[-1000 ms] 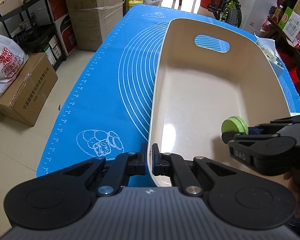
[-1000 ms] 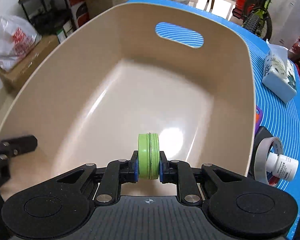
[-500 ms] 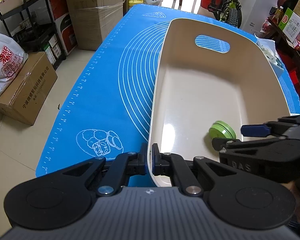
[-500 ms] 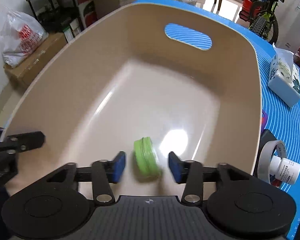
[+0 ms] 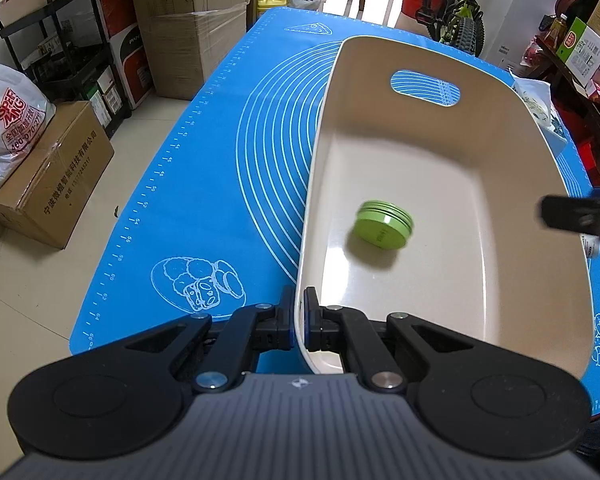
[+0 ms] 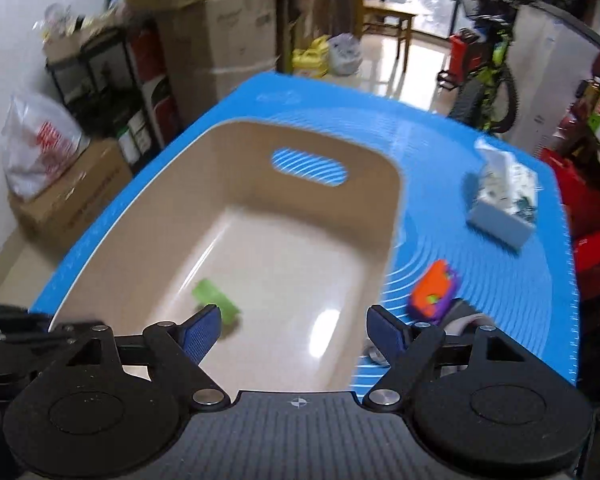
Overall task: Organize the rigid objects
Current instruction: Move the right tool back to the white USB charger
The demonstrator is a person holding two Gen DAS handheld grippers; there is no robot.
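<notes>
A beige plastic bin (image 5: pixel 452 148) (image 6: pixel 172 216) with a handle slot stands on the blue mat (image 5: pixel 204 184). A round green tin (image 5: pixel 384 224) (image 6: pixel 216 300) lies loose on the bin's floor, tilted and blurred. My left gripper (image 5: pixel 299 322) is shut on the bin's near rim. My right gripper (image 6: pixel 294 330) hangs above the bin's near end with its jaws opening wide and nothing between them. One of its fingers (image 5: pixel 572 216) shows at the right edge of the left wrist view.
On the mat right of the bin lie an orange and purple toy (image 6: pixel 434 292), a tissue pack (image 6: pixel 504 196) and a tape roll (image 6: pixel 466 322) partly hidden by my right gripper. Cardboard boxes (image 5: pixel 48 176), shelves and a bicycle (image 5: pixel 456 4) surround the table.
My right gripper opened and let the green tin drop onto the bin's floor, then rose and drew back. The left gripper kept its hold on the rim.
</notes>
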